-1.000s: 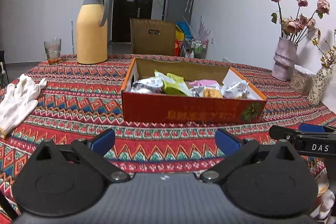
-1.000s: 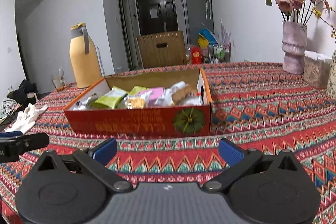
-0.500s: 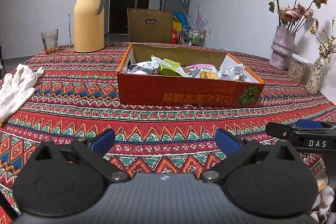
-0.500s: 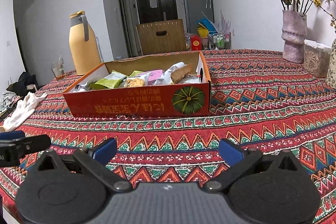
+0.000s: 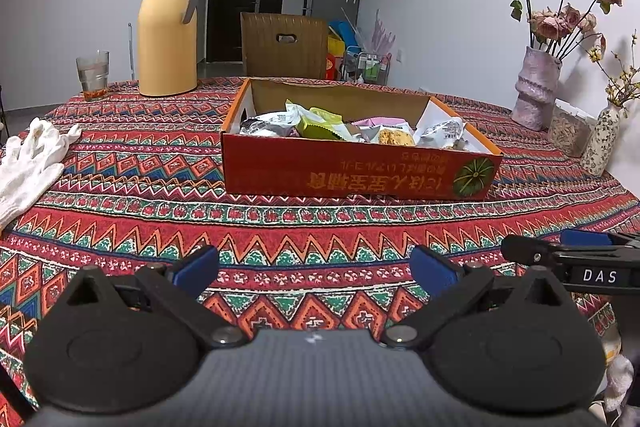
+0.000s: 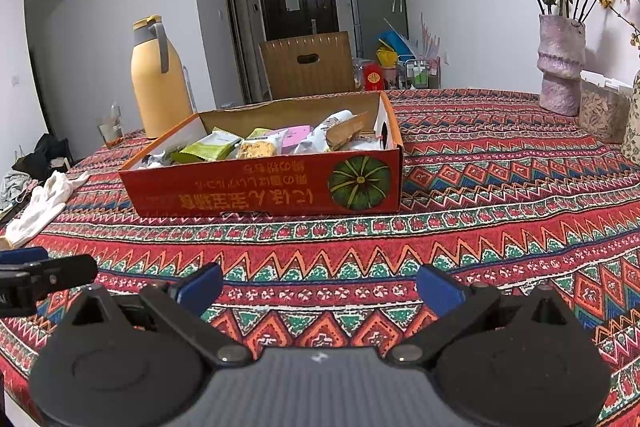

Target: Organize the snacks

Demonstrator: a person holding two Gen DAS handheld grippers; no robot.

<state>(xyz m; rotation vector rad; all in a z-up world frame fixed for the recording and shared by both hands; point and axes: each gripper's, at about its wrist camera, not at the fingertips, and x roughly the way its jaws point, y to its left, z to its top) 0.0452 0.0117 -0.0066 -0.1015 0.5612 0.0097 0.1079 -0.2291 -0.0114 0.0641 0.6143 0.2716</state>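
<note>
A red cardboard box (image 5: 360,175) with a pumpkin print sits mid-table and holds several wrapped snacks (image 5: 320,125). It also shows in the right wrist view (image 6: 260,191), with its snacks (image 6: 256,145) inside. My left gripper (image 5: 314,269) is open and empty, above the tablecloth well in front of the box. My right gripper (image 6: 318,289) is open and empty, likewise in front of the box. Each gripper's fingers show at the edge of the other's view.
A yellow thermos (image 5: 168,31) and a glass (image 5: 93,75) stand at the far left. White gloves (image 5: 30,163) lie at the left edge. A flower vase (image 5: 536,91), a clear container (image 5: 570,131) and a small vase (image 5: 600,141) stand at the right. A wooden chair (image 5: 284,45) is behind the table.
Both grippers have drawn back from the box and tilted; the box now sits farther away and higher in both views. Both stay open and empty.
</note>
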